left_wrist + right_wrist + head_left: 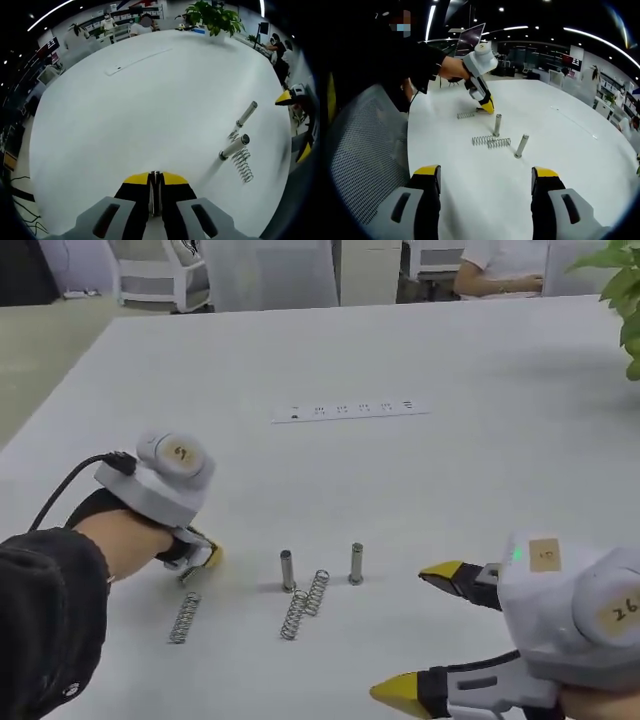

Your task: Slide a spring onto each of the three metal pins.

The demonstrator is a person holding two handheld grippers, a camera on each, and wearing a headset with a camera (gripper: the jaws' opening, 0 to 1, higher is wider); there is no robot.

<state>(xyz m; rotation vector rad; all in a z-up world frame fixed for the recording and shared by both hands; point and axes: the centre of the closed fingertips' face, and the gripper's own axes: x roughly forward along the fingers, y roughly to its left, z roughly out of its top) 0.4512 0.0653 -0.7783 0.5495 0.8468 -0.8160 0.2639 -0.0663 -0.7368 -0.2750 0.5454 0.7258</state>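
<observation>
Two metal pins stand upright on the white table (450, 470), one (287, 570) to the left of the other (356, 563). Two springs (294, 614) (317, 592) lie side by side just in front of them, and a third spring (184, 617) lies further left. My left gripper (200, 558) is tilted down to the table just above that third spring. Its jaws are shut on a thin metal pin (155, 192), whose end (186, 574) pokes out below the tips. My right gripper (418, 632) hovers open at the near right with nothing between its yellow tips (485, 175).
A white power strip (350, 410) lies flat across the middle of the table, beyond the pins. Green plant leaves (625, 300) hang over the far right edge. Chairs and a seated person are at the far end. A grey mesh chair (365, 150) stands beside the table.
</observation>
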